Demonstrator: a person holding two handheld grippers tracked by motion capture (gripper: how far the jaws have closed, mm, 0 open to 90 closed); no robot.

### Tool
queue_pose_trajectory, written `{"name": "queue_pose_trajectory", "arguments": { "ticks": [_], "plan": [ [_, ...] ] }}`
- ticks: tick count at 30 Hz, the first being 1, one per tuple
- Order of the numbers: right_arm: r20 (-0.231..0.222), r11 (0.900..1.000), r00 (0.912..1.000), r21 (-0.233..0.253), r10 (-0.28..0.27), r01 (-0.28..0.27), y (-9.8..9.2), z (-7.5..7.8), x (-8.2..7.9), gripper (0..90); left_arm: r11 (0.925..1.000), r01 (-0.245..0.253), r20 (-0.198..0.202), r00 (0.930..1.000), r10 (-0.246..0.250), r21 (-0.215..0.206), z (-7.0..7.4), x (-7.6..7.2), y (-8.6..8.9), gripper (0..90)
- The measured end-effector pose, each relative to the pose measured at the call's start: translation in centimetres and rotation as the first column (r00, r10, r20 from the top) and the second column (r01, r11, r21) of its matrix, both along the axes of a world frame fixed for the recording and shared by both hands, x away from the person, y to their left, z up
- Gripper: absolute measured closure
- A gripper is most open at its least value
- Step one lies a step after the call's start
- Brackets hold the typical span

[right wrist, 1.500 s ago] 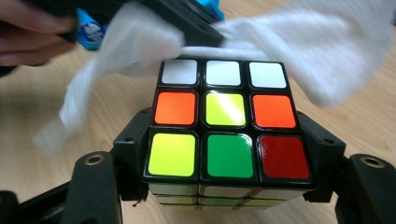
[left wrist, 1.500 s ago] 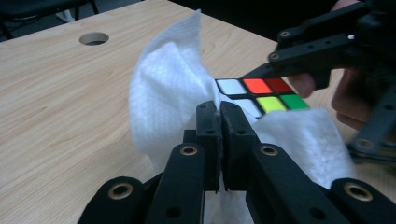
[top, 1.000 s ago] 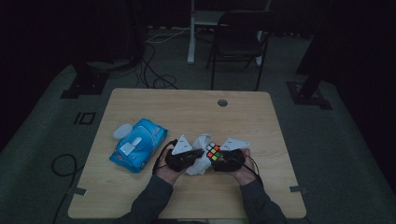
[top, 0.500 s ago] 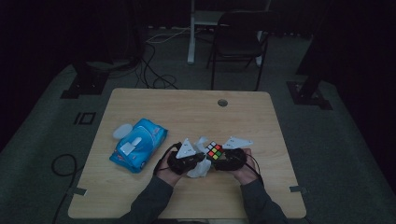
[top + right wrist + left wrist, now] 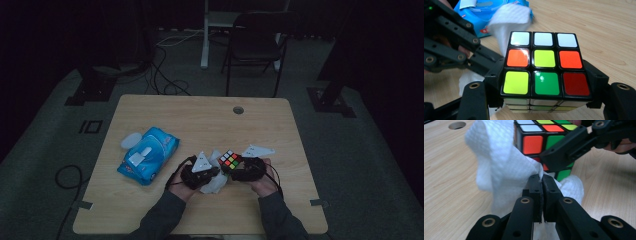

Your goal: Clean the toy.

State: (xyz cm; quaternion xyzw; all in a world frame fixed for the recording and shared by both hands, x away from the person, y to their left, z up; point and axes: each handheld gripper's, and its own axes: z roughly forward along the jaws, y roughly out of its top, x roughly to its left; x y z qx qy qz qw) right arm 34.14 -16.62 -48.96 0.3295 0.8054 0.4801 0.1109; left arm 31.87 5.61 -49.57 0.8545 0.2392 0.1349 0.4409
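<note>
The right gripper (image 5: 544, 100) squeezes the Rubik's cube (image 5: 543, 66) tight. The left gripper (image 5: 541, 183) pinches a white wet wipe (image 5: 499, 170) against its side (the wiping looks part done), and other faces probably need cleaning.

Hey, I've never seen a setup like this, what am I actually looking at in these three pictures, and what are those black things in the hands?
A person sits at a light wooden table and holds a black two-jaw tool in each hand; there is no robot arm. The high view looks down from above the table. The other two pictures come from small cameras riding on the tools, looking along their jaws.

The left tool has its jaws pressed together on a crumpled white textured wipe. The right tool clamps a black-edged colour puzzle cube between its jaws, one on each side. The wipe lies against the cube's side, so the cube seems to be getting cleaned.

Also on the table, to the person's left, lies a blue soft pack of wipes. Near the far edge is a small round cable hole.
</note>
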Motion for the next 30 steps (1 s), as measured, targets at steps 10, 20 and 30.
{"name": "queue_pose_trajectory", "arguments": {
  "ticks": [10,20,30],
  "plan": [
    [-0.027,0.999,0.9992,0.037,-0.029,0.03,-0.1,-0.3,0.3,33.8,0.9994,0.034,-0.011,0.9994,-0.034,0.007,-0.3,-0.6,-1.2,88.0],
    [-0.038,0.997,0.9971,0.047,-0.065,0.067,-0.2,-0.5,0.4,33.8,0.9978,0.067,0.0,0.9978,-0.067,0.004,-0.1,-1.0,-2.4,88.0],
    [-0.056,0.996,0.9965,0.055,-0.062,0.065,0.0,-0.6,0.4,33.8,0.997,0.075,0.014,0.9971,-0.075,-0.015,0.1,-1.1,-2.2,87.9]
  ]
}}
